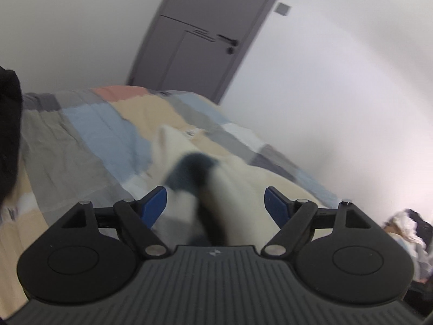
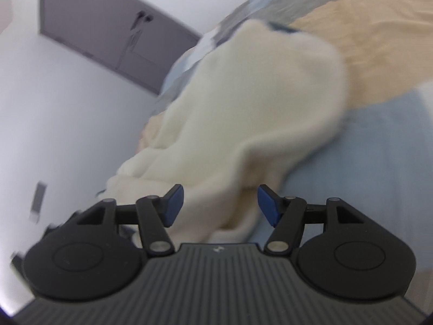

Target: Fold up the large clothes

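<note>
Cream sweater (image 2: pixel 243 103) with dark trim, rumpled on patchwork bedspread (image 1: pixel 89 135), both jaws open

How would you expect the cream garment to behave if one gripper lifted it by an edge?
The cream garment lies in soft folds on the quilt, so it would probably droop limply. Its fuzzy surface suggests decent grip, and its bulk may drag from one pinch.

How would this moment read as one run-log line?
left hand-held gripper: open | right hand-held gripper: open | cream garment: on patchwork bed
</note>
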The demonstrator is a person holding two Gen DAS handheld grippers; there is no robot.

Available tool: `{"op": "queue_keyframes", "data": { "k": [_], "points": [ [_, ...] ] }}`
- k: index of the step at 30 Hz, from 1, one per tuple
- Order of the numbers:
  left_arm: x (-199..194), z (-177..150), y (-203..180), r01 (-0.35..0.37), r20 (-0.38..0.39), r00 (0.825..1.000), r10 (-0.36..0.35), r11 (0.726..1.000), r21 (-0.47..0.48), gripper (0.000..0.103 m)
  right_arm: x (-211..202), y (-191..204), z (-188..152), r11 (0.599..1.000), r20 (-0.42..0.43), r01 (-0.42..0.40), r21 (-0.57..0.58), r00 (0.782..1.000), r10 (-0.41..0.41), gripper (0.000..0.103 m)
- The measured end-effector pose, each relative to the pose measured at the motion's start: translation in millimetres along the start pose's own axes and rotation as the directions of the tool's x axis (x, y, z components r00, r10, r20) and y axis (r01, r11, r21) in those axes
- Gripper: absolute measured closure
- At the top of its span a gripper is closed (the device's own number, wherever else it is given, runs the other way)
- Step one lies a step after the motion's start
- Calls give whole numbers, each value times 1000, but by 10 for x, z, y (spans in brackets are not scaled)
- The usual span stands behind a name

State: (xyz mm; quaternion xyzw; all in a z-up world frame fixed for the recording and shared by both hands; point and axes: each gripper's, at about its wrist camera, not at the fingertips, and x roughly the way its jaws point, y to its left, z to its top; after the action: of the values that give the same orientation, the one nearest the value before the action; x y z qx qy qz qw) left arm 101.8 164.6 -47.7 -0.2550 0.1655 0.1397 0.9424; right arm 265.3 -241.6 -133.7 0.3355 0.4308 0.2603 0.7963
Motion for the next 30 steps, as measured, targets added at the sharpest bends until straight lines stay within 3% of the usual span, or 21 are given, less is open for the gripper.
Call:
{"op": "queue_keyframes", "data": {
  "k": [3, 6, 9, 11, 14, 18, 20, 26, 30],
  "points": [
    [71, -253, -100, 81, -100, 992, -83, 996, -24, 20, 13, -123, 1, 998, 6, 57, 40, 998, -57, 42],
    [345, -496, -143, 144, -235, 957, -169, 982, -121, 20, 151, -203, -11, 992, -4, 121, 35, 993, -121, 44],
    [607, -647, -194, 161, -296, 932, -207, 972, -172, 20, 363, -250, -6, 991, -8, 132, 35, 991, -132, 44],
    [736, -693, -200, 171, -308, 924, -225, 966, -192, 20, 503, -275, 33, 992, -1, 114, 47, 994, -114, 44],
    [851, -720, -170, 174, -293, 927, -234, 960, -217, 20, 647, -267, 109, 995, 40, 97, 24, 994, -98, 45],
    [936, -711, -104, 199, -272, 923, -273, 942, -268, 20, 654, -250, 120, 997, 63, 71, 24, 995, -72, 75],
    [927, -705, -63, 213, -255, 922, -291, 932, -294, 20, 554, -227, 112, 998, 79, 53, 33, 995, -56, 82],
    [844, -667, 81, 235, -224, 916, -332, 898, -371, 20, 32, -75, 73, 1000, 160, 5, 6, 987, -6, 86],
    [784, -688, 138, 225, -231, 912, -339, 884, -410, 20, -240, -32, -4, 999, 180, 35, 6, 983, -36, 86]
  ]
}}
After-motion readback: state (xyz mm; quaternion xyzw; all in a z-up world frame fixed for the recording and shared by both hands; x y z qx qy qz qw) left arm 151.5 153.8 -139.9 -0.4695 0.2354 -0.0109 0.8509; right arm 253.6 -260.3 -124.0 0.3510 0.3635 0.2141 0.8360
